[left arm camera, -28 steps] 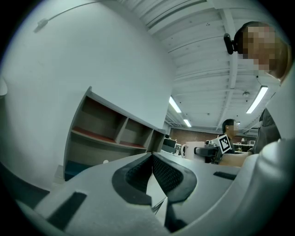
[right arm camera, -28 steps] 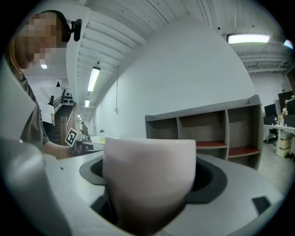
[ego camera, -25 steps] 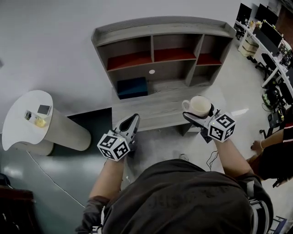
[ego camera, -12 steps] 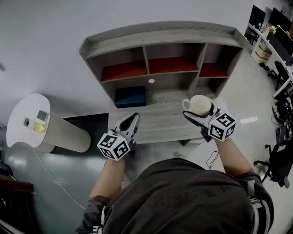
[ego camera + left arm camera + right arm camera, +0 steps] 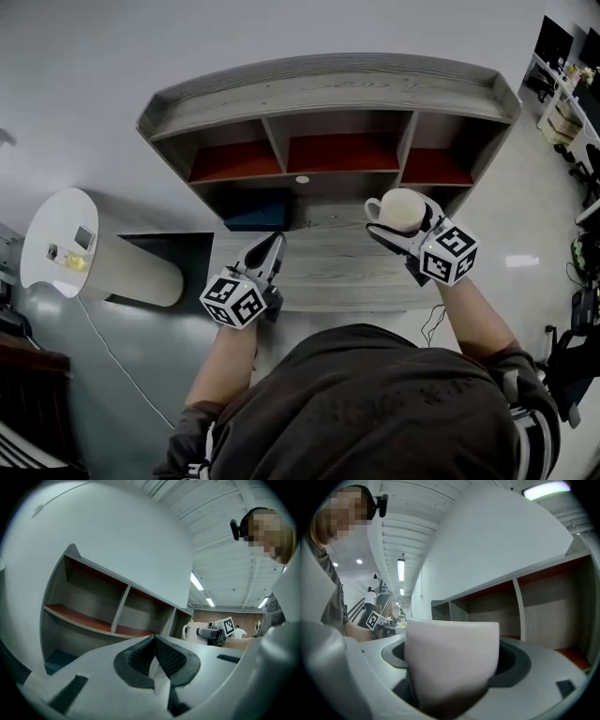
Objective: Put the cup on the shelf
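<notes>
Head view: my right hand-held gripper is clamped on the cup. The cup stands upright between the jaws, handle to the left, in the air over the worktop, as it seems. The shelf lies straight ahead of it. I judge the right red compartment the nearest, so the coming move is forward and level. My left hand-held gripper has its jaws together, with nothing between them.

Open-plan office or lab workspace: monitors on a desk row, office chairs, strip ceiling lights, glossy pale floor, brick far wall
</notes>
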A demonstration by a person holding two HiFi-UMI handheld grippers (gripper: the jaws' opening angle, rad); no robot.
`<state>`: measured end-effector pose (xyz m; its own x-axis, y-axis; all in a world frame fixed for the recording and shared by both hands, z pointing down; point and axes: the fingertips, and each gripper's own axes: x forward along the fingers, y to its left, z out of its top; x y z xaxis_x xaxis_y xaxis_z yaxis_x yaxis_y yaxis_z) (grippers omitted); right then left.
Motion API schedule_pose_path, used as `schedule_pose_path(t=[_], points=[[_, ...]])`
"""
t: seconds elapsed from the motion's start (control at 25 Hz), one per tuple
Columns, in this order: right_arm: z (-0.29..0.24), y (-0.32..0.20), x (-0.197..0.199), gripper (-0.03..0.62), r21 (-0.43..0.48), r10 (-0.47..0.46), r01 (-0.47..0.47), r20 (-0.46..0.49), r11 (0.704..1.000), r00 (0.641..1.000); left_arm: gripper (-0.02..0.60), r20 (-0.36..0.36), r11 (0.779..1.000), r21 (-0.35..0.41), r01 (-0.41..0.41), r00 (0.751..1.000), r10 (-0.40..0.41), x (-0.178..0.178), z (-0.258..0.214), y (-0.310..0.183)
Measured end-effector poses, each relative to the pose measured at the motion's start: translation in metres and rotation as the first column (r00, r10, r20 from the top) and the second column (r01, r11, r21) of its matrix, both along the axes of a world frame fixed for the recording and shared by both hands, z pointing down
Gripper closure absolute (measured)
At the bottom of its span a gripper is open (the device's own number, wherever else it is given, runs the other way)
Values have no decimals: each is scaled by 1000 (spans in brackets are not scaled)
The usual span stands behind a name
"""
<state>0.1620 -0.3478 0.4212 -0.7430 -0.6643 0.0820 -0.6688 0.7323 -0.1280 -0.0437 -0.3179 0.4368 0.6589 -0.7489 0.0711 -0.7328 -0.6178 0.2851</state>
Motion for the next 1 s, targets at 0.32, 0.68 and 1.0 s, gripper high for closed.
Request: schedule_pose_path(t=[0.32,0.68,1.0], points=[[3,-39,-17,135,20,29,-28,-19,999,999,578,10,999,30,-12,1000,12,-9,2,-44],[-7,-77,-56,135,47,150,-147,-54,988,987,578,38,992,69,-109,994,106,-47,-4,-85],[-13,-119,-72,135,85,201,-194,-84,977,976,578,21,990,74,-124,992,122,-60,-7,-105]])
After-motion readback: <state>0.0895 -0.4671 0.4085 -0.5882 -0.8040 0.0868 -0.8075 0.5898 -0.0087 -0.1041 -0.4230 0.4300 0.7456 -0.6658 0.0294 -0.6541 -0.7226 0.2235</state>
